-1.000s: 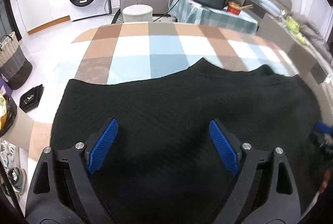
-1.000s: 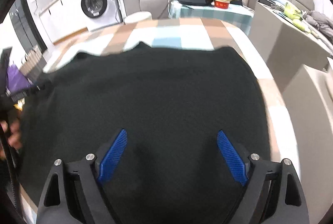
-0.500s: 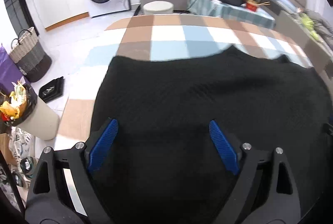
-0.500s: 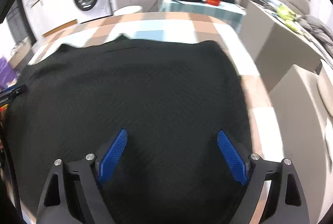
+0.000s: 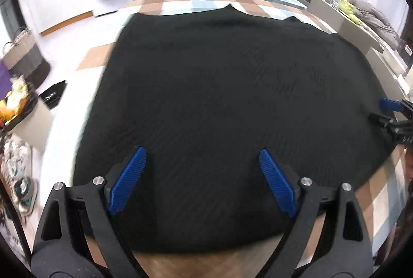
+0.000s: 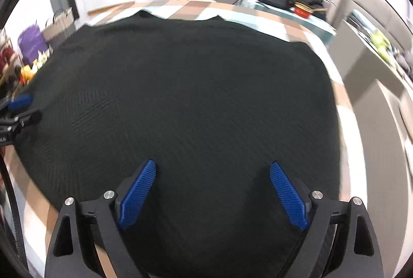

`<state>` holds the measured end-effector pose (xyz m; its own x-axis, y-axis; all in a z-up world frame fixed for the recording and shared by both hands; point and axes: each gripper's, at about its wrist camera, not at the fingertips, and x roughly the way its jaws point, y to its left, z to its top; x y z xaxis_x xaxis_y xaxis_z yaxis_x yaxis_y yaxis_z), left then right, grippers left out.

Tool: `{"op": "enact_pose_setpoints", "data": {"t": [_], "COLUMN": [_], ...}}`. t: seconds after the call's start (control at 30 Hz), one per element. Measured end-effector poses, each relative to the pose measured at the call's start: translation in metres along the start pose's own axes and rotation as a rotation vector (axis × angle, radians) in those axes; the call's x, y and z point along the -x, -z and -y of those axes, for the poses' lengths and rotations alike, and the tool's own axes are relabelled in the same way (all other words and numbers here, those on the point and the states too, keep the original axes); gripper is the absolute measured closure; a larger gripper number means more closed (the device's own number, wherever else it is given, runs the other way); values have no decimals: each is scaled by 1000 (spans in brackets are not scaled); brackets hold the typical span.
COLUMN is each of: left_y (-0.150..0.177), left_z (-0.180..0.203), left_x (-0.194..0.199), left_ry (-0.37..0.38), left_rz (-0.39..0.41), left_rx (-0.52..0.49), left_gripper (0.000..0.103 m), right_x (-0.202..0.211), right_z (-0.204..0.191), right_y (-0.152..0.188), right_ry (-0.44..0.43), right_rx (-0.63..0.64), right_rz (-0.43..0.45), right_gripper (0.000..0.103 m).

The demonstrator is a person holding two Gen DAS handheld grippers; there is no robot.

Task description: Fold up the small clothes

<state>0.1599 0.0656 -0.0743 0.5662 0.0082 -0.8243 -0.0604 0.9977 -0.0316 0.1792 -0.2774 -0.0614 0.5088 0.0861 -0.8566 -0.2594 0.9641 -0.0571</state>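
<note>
Black knit garment spread flat on checked tablecloth, filling our view from 9 to 3 o'clock | left gripper and right gripper both wide apart, holding nothing, above near hem at 6 o'clock | risk, we judge: pinching one layer unevenly would skew the fold.

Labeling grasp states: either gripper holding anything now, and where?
Nothing held. Left gripper and right gripper are both open over the black garment, which lies flat on the checked cloth.
</note>
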Motion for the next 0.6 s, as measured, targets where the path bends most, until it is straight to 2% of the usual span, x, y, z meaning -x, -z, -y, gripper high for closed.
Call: {"op": "enact_pose_setpoints", "data": {"t": [0.1, 0.2, 0.27, 0.37, 0.43, 0.53, 0.6], "left_y": [18, 30, 38, 49, 53, 52, 48], "left_z": [-10, -23, -39, -63, -71, -70, -61], "left_x": [24, 52, 65, 62, 53, 43, 37], "left_ry": [-2, -22, -70, -109, -146, -110, -81], "left_rz": [23, 76, 104, 77, 38, 12, 12], "left_rx": [22, 75, 136, 237, 262, 262, 246], "left_gripper": [15, 14, 14, 15, 25, 35, 47], "right_x": [9, 17, 22, 26, 23, 20, 21], "right_z": [16, 27, 25, 17, 13, 5, 4], "right_y": [13, 16, 15, 13, 10, 5, 5], "right_ry": [63, 33, 14, -8, -26, -30, -37], "right_rx": [-55, -104, -114, -95, -84, -64, -64], "right_rz": [-12, 8, 20, 38, 41, 42, 46], "right_gripper": [12, 12, 12, 12, 12, 12, 12]}}
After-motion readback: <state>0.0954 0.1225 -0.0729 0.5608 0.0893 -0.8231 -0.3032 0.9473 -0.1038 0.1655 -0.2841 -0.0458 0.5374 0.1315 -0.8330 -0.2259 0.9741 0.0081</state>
